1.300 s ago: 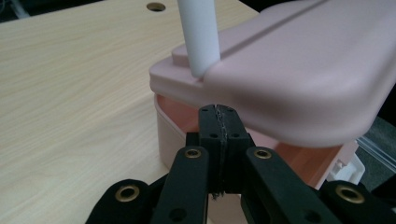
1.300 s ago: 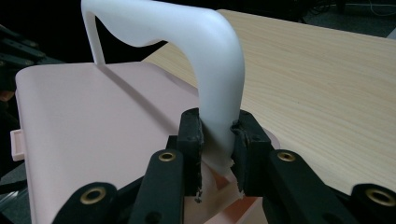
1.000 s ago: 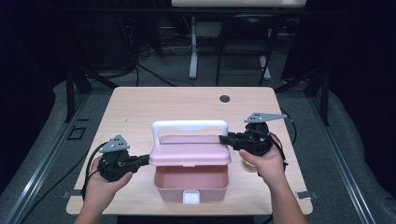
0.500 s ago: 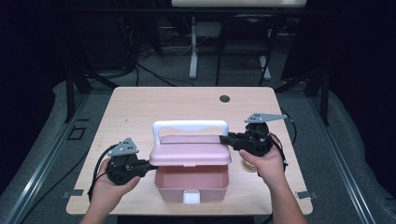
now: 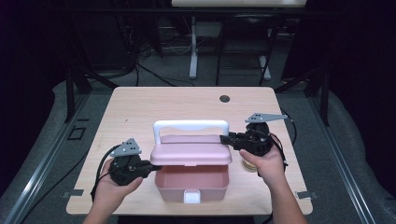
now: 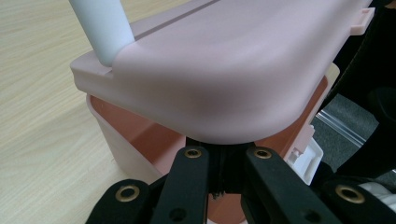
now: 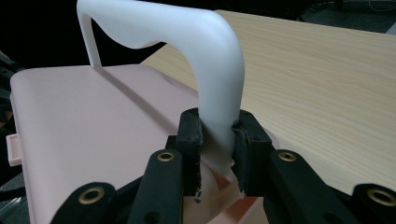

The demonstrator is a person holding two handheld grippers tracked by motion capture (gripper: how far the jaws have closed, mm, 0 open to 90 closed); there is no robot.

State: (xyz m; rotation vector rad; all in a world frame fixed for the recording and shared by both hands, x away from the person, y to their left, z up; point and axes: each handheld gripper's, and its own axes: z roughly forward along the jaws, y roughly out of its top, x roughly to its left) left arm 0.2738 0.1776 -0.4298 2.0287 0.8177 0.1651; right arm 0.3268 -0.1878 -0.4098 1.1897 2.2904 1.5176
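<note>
While right gripper (image 7: 217,140) fingers clamp the white handle (image 7: 205,51) betw. them, left gripper (image 6: 226,158) fingers sit closed together under the raised pink lid (image 6: 224,70), w/ box (image 5: 191,184) just beyond on the surface (image 5: 140,107).

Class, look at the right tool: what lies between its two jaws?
The white handle of the pink box lies clamped in the right tool, shown in the right gripper view.
</note>
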